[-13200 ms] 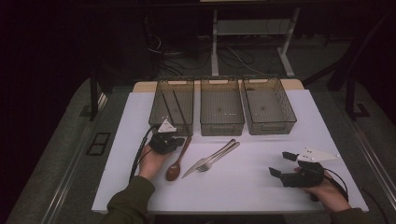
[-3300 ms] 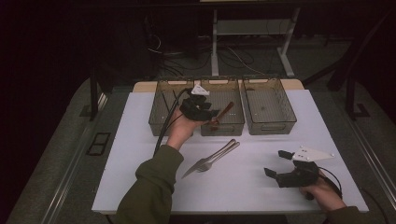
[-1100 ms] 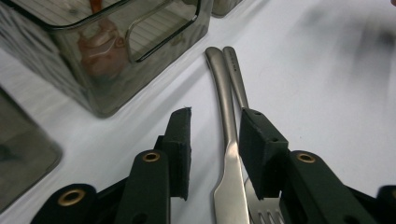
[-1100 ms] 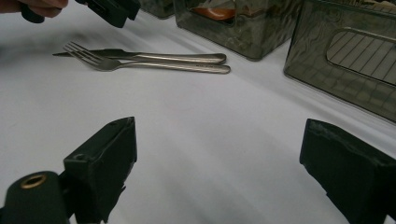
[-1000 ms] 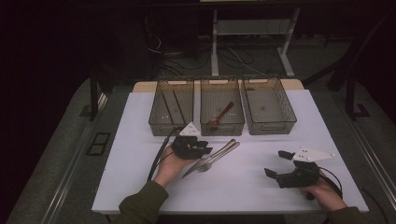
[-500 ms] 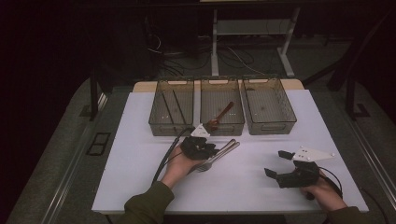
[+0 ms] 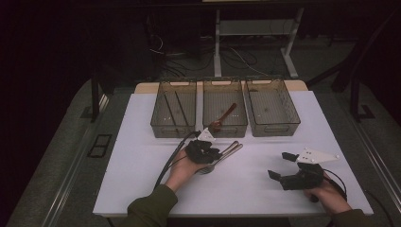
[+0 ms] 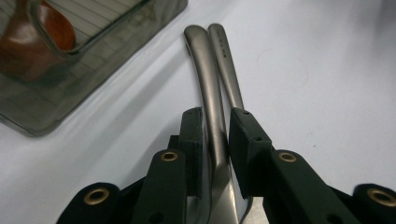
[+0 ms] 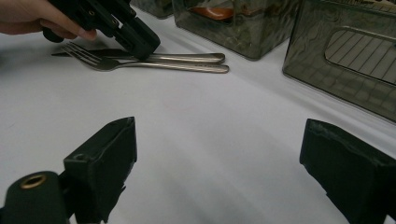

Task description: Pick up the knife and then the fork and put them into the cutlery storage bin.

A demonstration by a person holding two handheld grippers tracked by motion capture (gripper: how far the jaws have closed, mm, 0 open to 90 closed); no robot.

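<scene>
A metal knife (image 8: 205, 70) and a fork (image 8: 226, 60) lie side by side on the white table (image 7: 142, 156), in front of the middle bin. My left gripper (image 7: 213, 153) is down on them. Its jaws have just been closing, and its pads (image 8: 192, 140) now grip the knife's handle, the one nearer the bins. The fork's handle runs past outside the right pad. The right gripper view shows the fork (image 9: 93, 59) in front of the knife (image 9: 187, 57), with the left gripper (image 9: 140, 41) on top. My right gripper (image 7: 279, 164) rests open on the table at the right, nothing between its jaws (image 9: 217, 140).
Three clear brown bins stand in a row at the back. The left bin (image 7: 156, 118) holds chopsticks (image 7: 172, 109). A wooden spoon (image 7: 223, 118) lies in the middle bin, and I see nothing in the right bin (image 7: 294, 116). The left gripper's cable (image 7: 168, 163) trails across the table.
My left gripper has moved a little right and forward onto the cutlery, and its jaws have narrowed round the knife's handle. The right gripper has stayed put.
</scene>
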